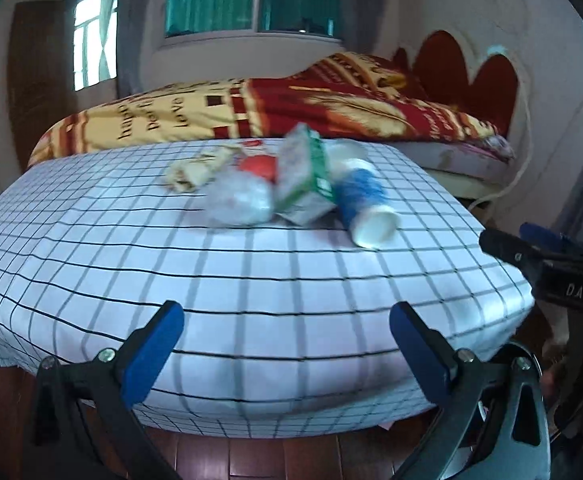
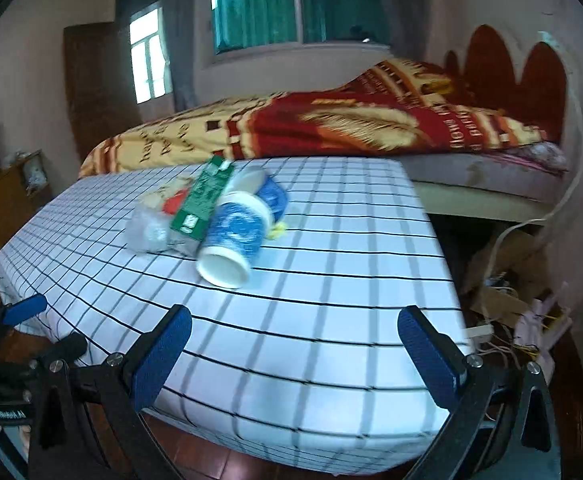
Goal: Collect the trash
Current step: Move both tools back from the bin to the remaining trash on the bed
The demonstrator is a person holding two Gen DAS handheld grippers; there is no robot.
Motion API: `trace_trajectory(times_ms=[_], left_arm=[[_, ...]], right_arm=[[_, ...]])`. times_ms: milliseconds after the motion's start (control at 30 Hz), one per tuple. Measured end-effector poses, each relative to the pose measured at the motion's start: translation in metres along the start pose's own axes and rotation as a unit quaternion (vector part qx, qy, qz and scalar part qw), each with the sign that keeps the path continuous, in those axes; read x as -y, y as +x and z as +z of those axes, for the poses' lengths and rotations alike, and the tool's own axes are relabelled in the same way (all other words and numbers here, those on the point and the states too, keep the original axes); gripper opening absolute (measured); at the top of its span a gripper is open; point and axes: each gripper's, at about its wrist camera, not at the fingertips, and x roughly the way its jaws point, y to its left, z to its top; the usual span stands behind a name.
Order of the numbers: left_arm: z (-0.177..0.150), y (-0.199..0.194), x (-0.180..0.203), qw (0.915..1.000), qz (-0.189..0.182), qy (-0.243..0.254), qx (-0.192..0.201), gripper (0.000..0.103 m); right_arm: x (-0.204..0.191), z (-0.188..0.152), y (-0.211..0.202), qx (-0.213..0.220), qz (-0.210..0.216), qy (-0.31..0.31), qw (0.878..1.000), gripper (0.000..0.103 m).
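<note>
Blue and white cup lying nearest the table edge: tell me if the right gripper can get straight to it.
Probably yes. The right gripper has open jaws, and only bare checked tablecloth lies before the cup; the green carton leans along its far side.

Motion blur softens the heap of trash: the crumpled clear plastic bag [image 1: 238, 200] has no sharp outline, and print on the green and white carton [image 1: 301, 168] is unreadable. The carton hides most of a red object [image 1: 257, 167]. The left hand-held gripper [image 2: 23, 312] is cut off by the picture's edge.
</note>
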Motion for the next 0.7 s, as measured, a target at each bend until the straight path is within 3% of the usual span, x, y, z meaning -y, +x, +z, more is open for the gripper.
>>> trace_trajectory(times_ms=[67,133,233,367,700], left_arm=[[0.005,0.007,-0.014,1.0,0.003,-0.006,-0.001,0.092],[0.011,0.015,-0.024,0.9999,0.005,-0.009,-0.004,0.088],[0.022,0.026,-0.033,0.9998,0.015,-0.008,0.002,0.088],[0.037,0.047,-0.038,0.9999,0.007,-0.013,0.005,0.088],[0.061,0.108,-0.047,0.9991,-0.022,-0.028,-0.023,0.085]], right_arm=[[-0.01,0.005,0.012,-0.014,0.014,-0.008,1.0,0.103],[-0.021,0.012,0.024,-0.023,-0.003,-0.014,1.0,0.103],[-0.034,0.025,0.04,-0.025,0.014,-0.011,1.0,0.103],[-0.051,0.037,0.066,-0.03,0.002,-0.037,0.999,0.103],[-0.048,0.053,0.128,-0.075,0.011,-0.041,0.996,0.102]])
